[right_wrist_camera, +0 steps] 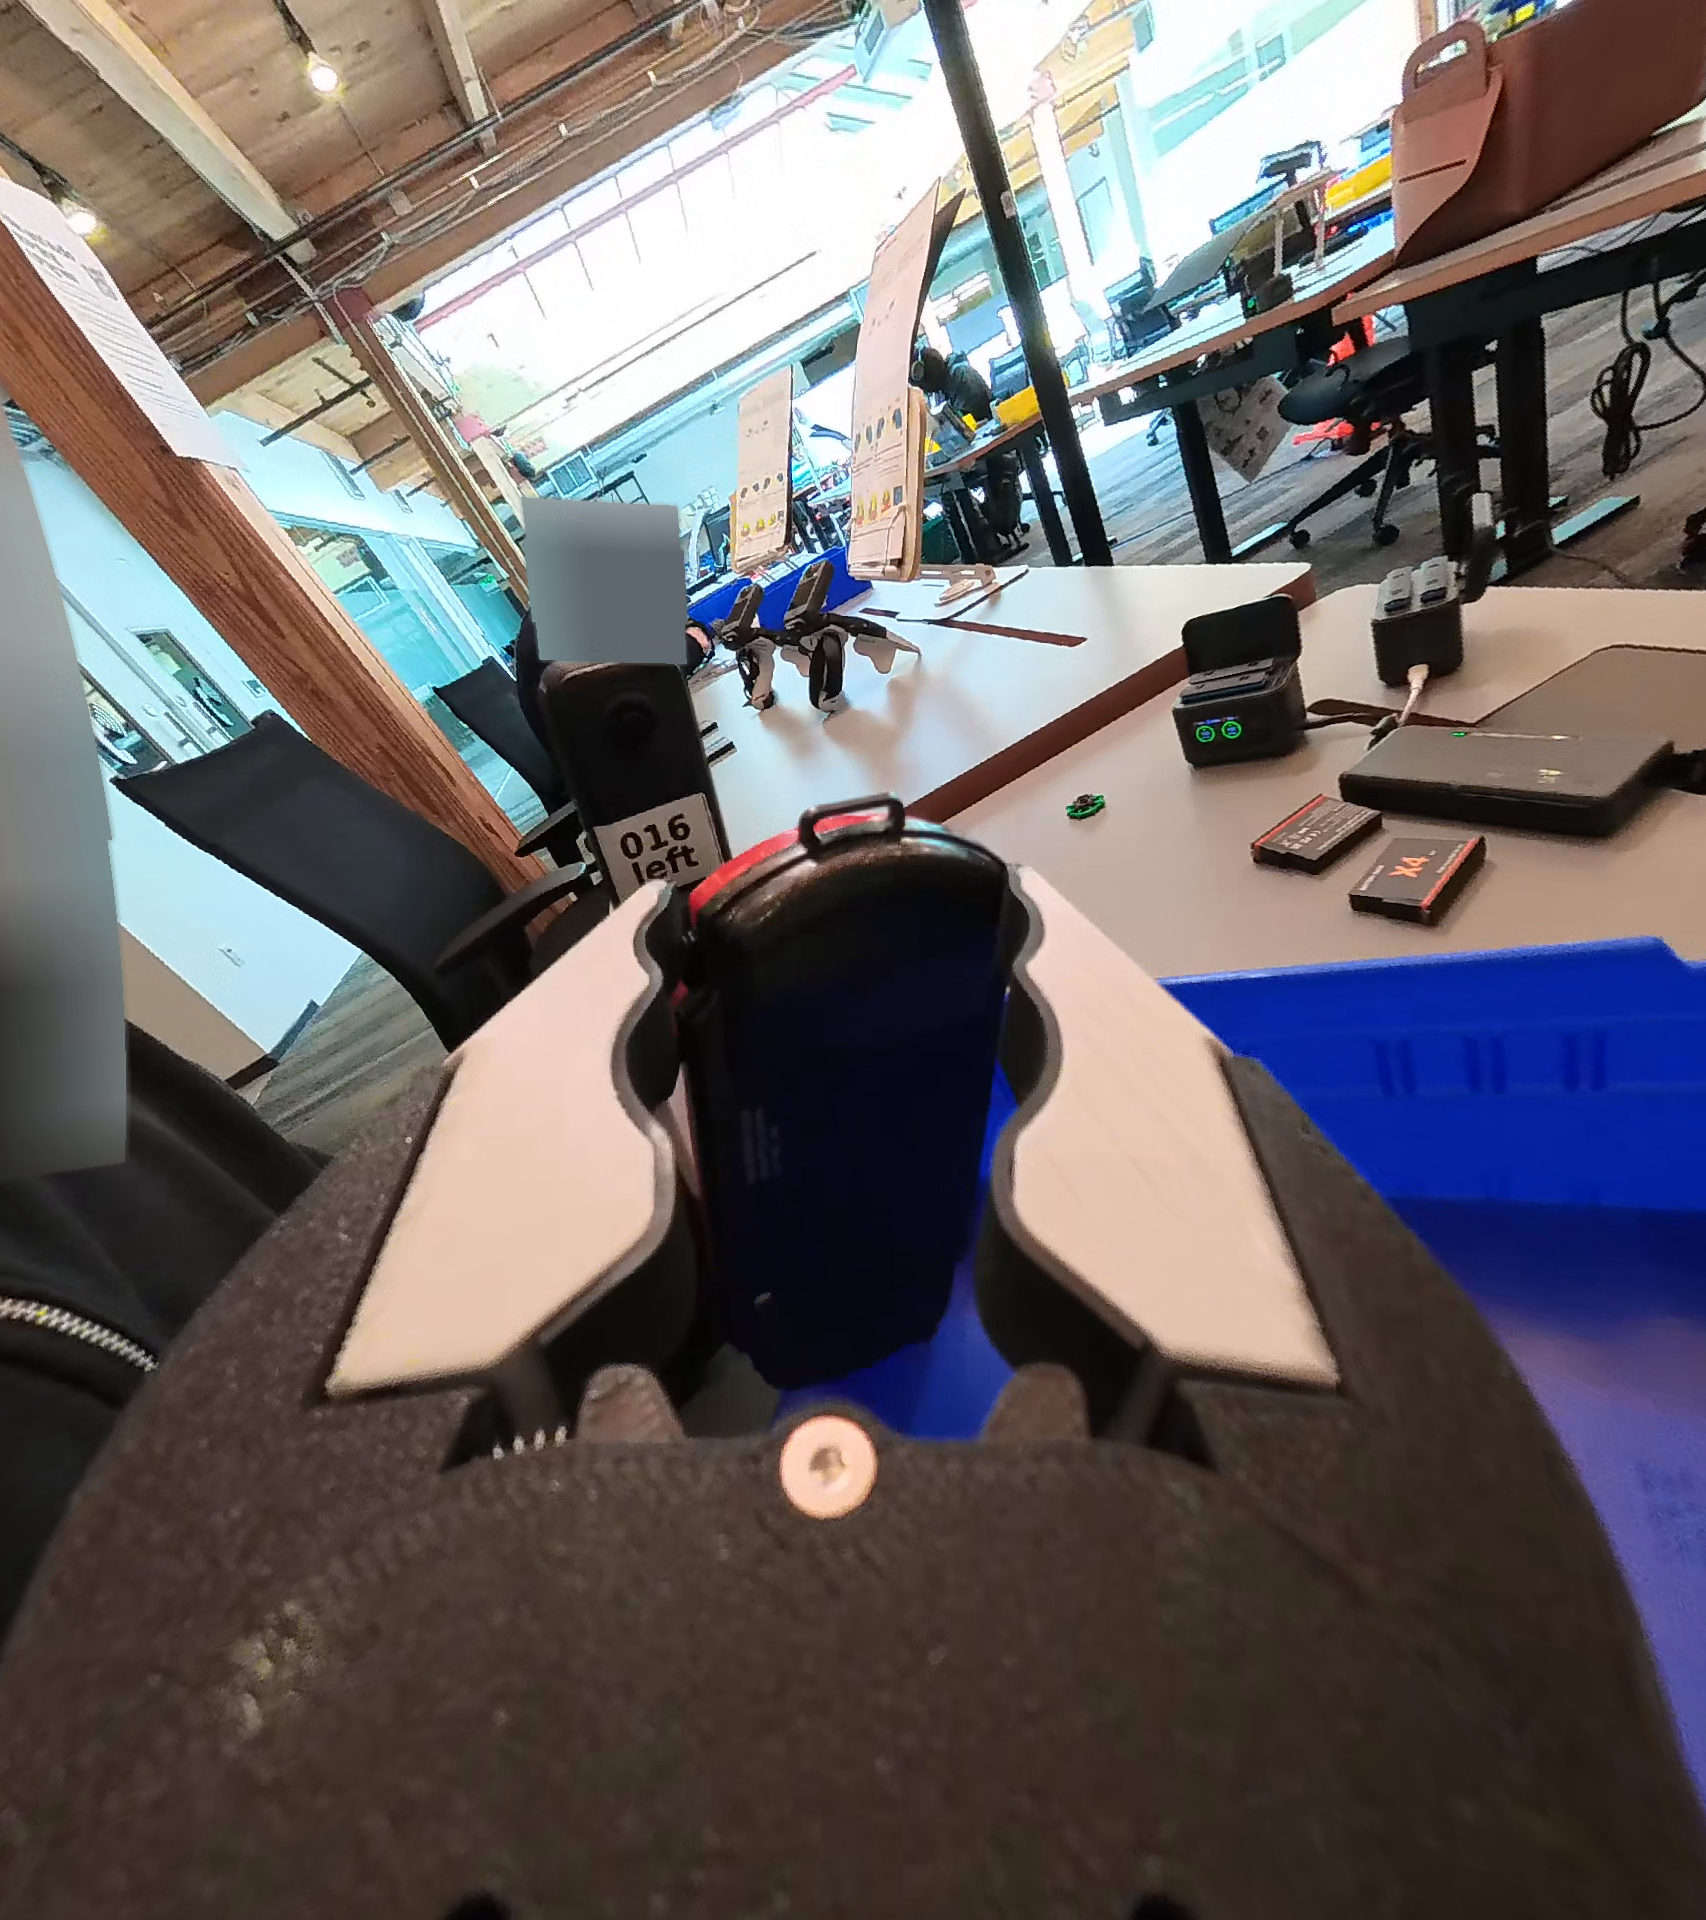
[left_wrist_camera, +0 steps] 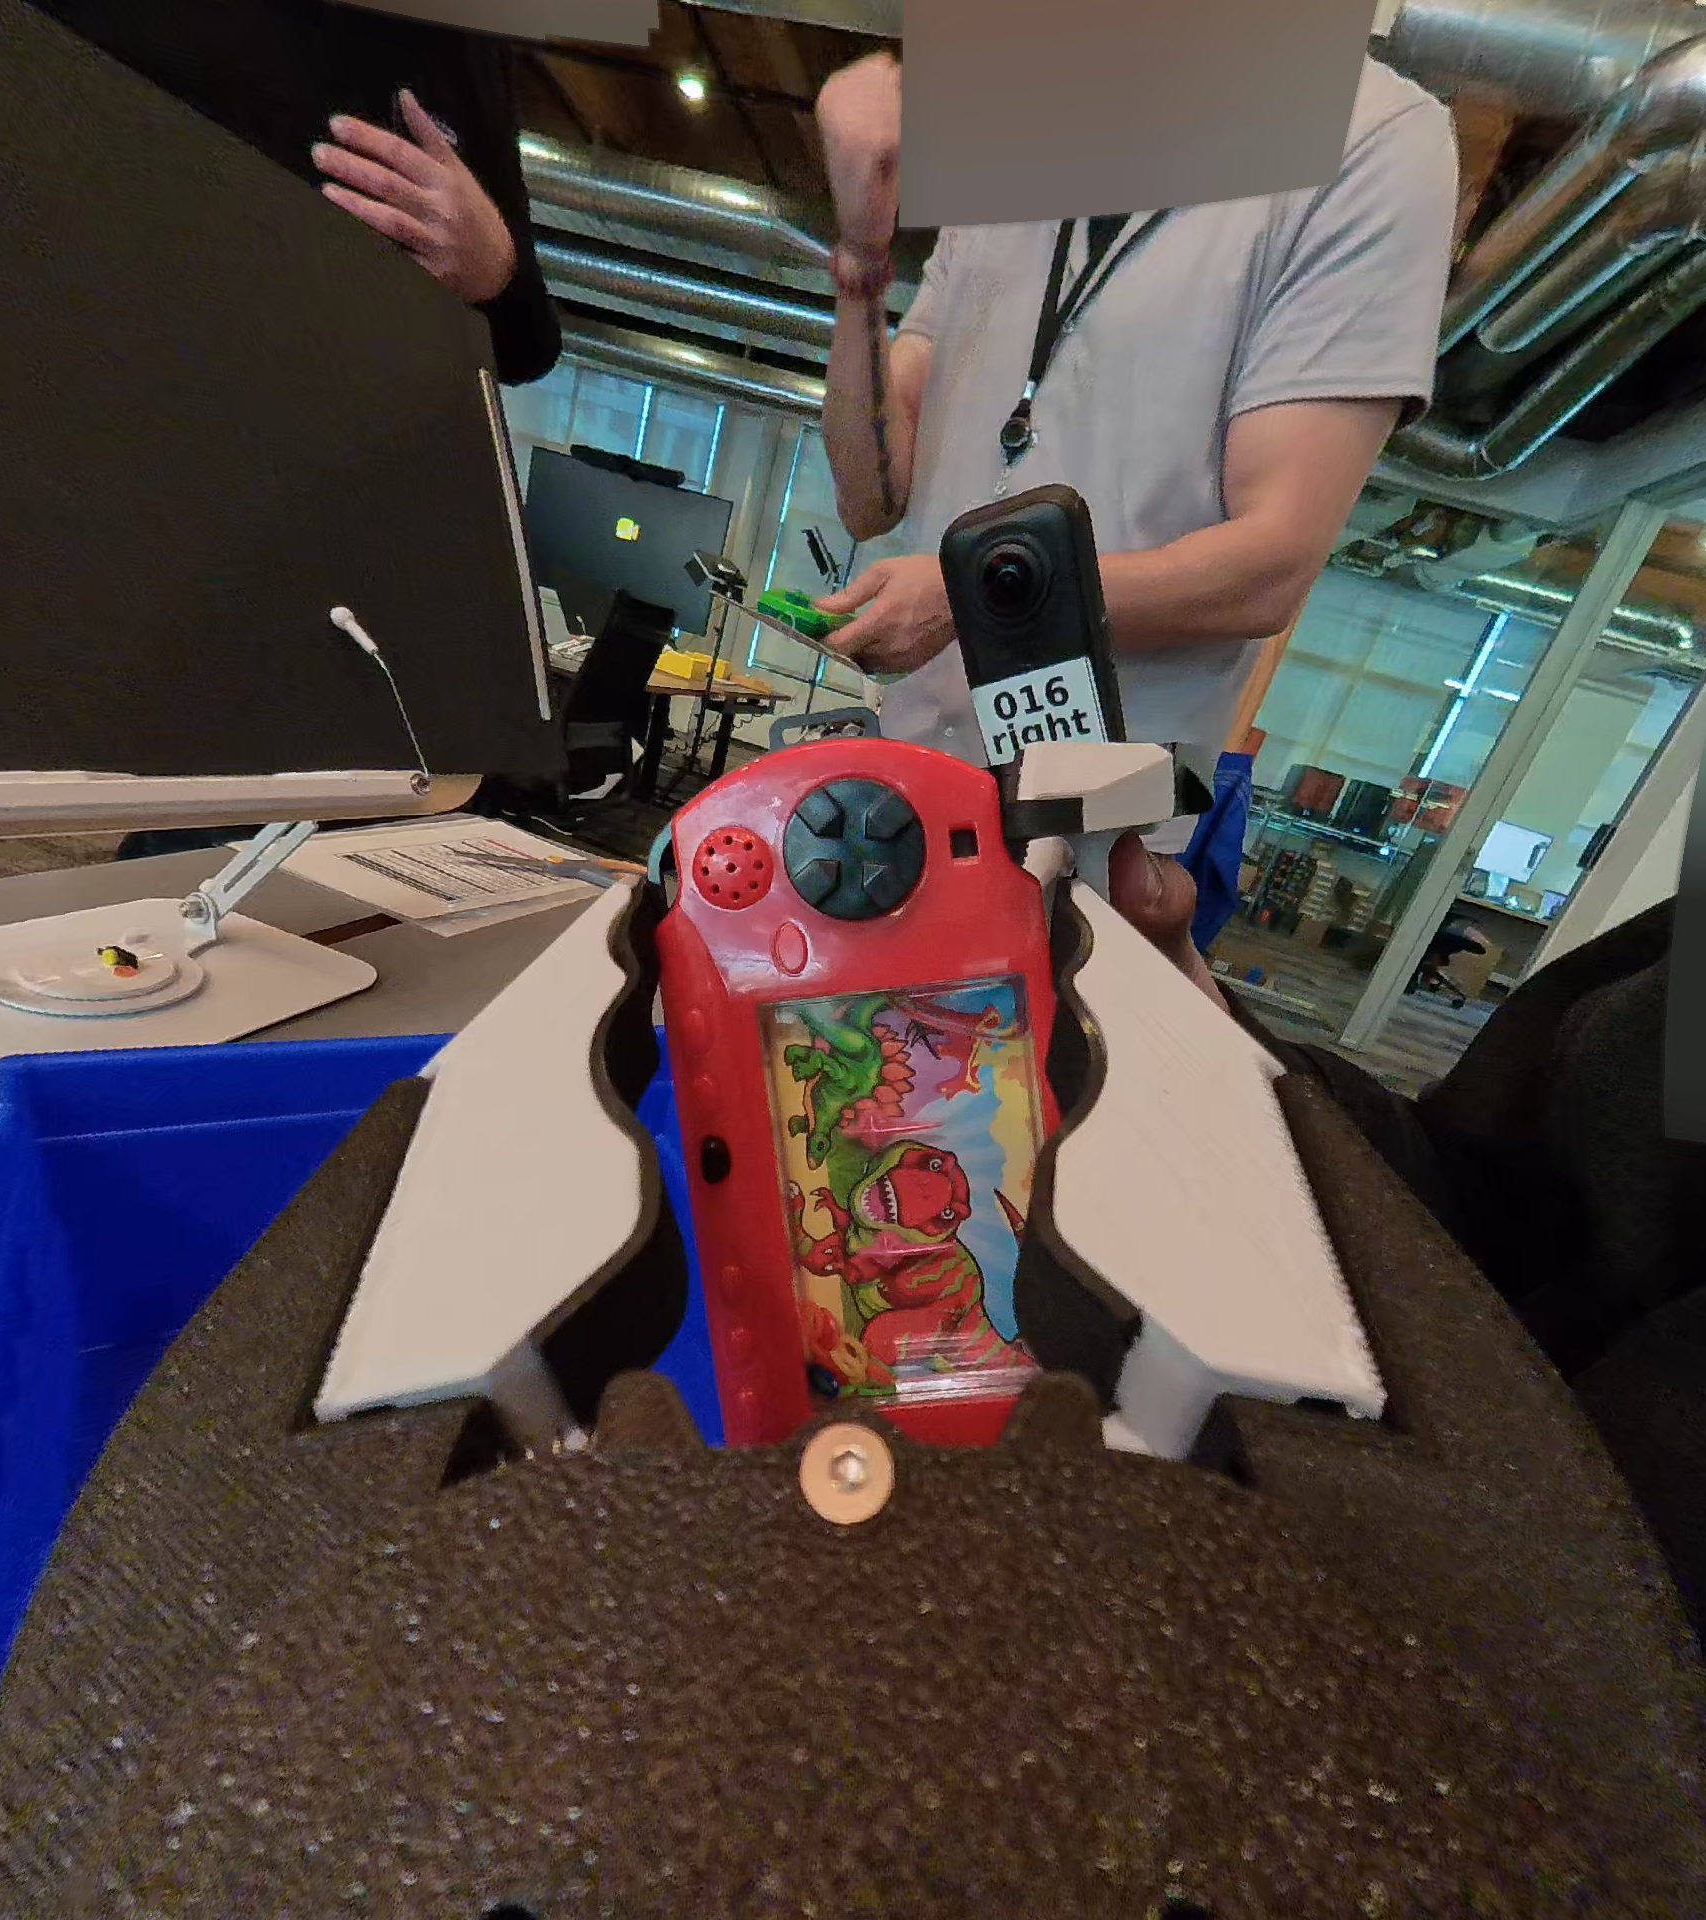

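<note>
— What is held up over the blue bin (left_wrist_camera: 153, 1174)?

— A red plastic handheld water game (left_wrist_camera: 849, 1091), upright between two grippers facing each other above the bin's open top. Its front carries a round black four-way pad, a small perforated red disc and a clear window over a bright dinosaur picture, with small rings loose at the bottom of the window.

— And its other side?

— The right wrist view shows the toy's (right_wrist_camera: 833, 1101) smooth dark back panel edged in red, with a small black loop at the top.

— How do the jaws stand?

— The left gripper (left_wrist_camera: 849, 935) has its white, ribbed fingers, lined with wavy dark pads, drawn in narrow and pressing the toy's two long edges. The right gripper (right_wrist_camera: 833, 935), built the same, is also closed around it from the opposite face. Both bodies are coarse, speckled dark foam-like plastic with a metal screw at the centre.

— What lies around?

— A grey table (right_wrist_camera: 1088, 883) beyond the bin (right_wrist_camera: 1555, 1299) bears two flat black battery packs (right_wrist_camera: 1368, 847), a black charging case (right_wrist_camera: 1238, 691) with green lights and a slim black drive (right_wrist_camera: 1503, 779). On the other side, a white stand (left_wrist_camera: 132, 966) rests by a printed sheet (left_wrist_camera: 454, 868), and a person in a grey T-shirt (left_wrist_camera: 1223, 343) stands behind.
</note>
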Motion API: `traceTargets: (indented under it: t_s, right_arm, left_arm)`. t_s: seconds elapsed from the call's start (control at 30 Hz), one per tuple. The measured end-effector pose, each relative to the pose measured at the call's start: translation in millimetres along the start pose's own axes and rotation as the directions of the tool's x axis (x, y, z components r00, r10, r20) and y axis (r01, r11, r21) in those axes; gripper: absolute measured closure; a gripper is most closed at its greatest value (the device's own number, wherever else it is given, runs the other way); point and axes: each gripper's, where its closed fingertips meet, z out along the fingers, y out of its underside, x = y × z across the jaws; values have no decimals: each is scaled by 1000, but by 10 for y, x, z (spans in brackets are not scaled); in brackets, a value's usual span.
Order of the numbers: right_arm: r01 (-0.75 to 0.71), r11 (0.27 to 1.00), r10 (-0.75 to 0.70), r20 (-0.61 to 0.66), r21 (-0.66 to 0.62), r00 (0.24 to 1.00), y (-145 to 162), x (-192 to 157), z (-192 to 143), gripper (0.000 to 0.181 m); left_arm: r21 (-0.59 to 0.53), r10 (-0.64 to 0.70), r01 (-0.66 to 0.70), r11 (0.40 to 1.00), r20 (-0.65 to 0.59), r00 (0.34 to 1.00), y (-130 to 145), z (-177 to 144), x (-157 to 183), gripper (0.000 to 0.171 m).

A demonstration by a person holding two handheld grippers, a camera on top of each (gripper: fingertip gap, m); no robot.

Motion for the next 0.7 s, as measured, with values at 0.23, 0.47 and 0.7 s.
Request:
traceTargets:
  t_s: [0.23, 0.47, 0.7]
  right_arm:
    - [2, 1000, -2, 14, -25, 1000, 21, 14, -14, 119]
    - [-7, 999, 9, 47, -46, 999, 15, -3, -35, 124]
    - [-12, 996, 18, 67, -83, 998, 39, -19, -40, 122]
  left_arm:
    - [-1, -18, 18, 1000, -7, 1000, 14, -2, -6, 97]
    - [-5, -30, 29, 1000, -43, 999, 16, -29, 25, 97]
    - [4, -72, 73, 997, -81, 994, -7, -51, 34, 100]
